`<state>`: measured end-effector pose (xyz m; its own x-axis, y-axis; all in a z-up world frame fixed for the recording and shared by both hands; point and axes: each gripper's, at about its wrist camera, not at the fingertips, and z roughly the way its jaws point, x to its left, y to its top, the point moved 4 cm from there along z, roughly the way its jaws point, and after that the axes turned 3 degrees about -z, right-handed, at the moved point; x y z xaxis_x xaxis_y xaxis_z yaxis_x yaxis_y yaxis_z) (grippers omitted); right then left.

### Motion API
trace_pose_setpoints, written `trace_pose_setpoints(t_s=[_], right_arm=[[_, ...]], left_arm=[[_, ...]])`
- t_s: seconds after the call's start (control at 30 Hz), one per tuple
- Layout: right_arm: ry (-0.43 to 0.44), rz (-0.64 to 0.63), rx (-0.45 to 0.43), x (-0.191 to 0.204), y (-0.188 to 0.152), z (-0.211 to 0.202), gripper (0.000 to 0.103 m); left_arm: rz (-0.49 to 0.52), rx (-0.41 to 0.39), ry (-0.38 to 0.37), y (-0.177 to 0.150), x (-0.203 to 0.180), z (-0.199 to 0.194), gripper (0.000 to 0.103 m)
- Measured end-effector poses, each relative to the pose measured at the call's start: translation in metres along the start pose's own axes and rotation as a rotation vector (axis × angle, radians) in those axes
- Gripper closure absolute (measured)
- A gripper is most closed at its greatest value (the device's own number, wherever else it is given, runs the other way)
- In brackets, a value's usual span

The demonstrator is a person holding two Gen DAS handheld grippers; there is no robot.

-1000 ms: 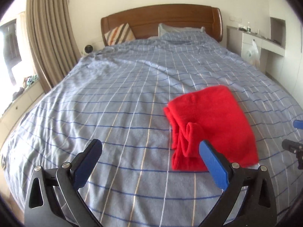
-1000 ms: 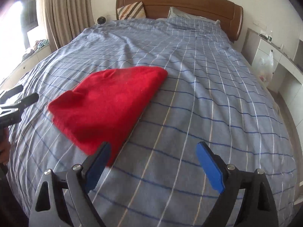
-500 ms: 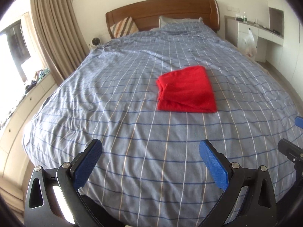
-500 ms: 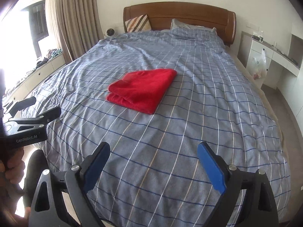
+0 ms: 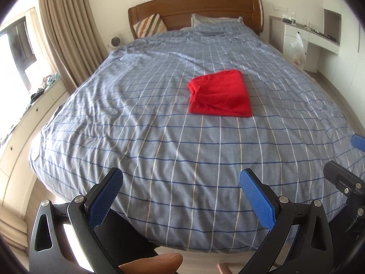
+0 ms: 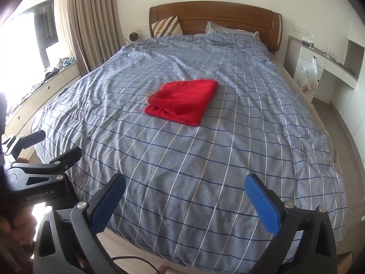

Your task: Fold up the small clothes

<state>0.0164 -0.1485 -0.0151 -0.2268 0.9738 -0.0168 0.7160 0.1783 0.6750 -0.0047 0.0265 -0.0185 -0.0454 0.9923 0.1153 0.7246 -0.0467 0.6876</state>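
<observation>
A red garment [image 5: 220, 96] lies folded into a flat rectangle in the middle of the blue checked bed [image 5: 159, 141]; it also shows in the right wrist view [image 6: 182, 101]. My left gripper [image 5: 180, 180] is open and empty, held back over the foot of the bed, far from the garment. My right gripper [image 6: 186, 185] is open and empty too, also back at the foot of the bed. The left gripper's body [image 6: 36, 173] shows at the left of the right wrist view.
A wooden headboard [image 5: 196, 9] with a striped cushion [image 5: 149, 25] and a pillow stands at the far end. Curtains [image 6: 91, 25] and a window bench lie left. A white desk with a plastic bag [image 6: 308, 77] stands right. Floor shows below the bed's foot.
Both grippers have pulled back from the garment to the foot of the bed. The folded red garment stays where it lay and now looks small and far.
</observation>
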Motion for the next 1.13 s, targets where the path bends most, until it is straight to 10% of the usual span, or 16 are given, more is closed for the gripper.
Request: trace_pose_setpoints(t_s=[1.13], right_arm=[[-0.158,0.031,-0.015,-0.024,0.0,-0.013,0.001]], left_arm=[[-0.003,-0.064,-0.054,0.012,-0.02,-0.008,0.001]])
